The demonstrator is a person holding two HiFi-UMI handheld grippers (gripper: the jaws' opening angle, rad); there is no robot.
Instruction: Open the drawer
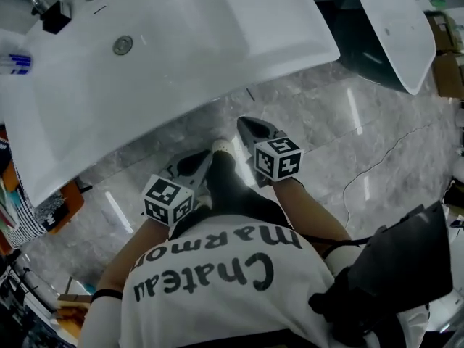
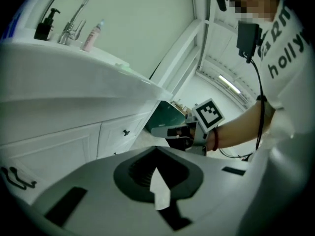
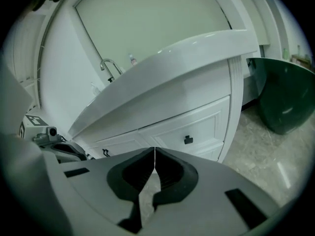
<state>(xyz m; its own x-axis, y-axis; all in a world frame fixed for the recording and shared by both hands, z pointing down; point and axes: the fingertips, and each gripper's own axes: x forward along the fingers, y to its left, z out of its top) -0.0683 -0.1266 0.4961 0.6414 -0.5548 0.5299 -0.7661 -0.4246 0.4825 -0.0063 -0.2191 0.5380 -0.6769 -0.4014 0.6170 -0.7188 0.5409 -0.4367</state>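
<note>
Before drawer: left gripper, right gripper, closed

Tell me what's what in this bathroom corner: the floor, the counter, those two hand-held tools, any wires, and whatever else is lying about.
Surface: white washbasin top on a white cabinet; grey marbled floor.
Job's things: drawer with a dark knob, closed, nothing touching it.
Clutter: faucet, black pump bottle and pink tube at the basin's back edge.
Tools: left tool and right tool are both shut and empty, short of the cabinet front.
Cables: black cable hanging from a black box on the person.
Surroundings: dark green tub past the cabinet's end; second white basin beyond.
</note>
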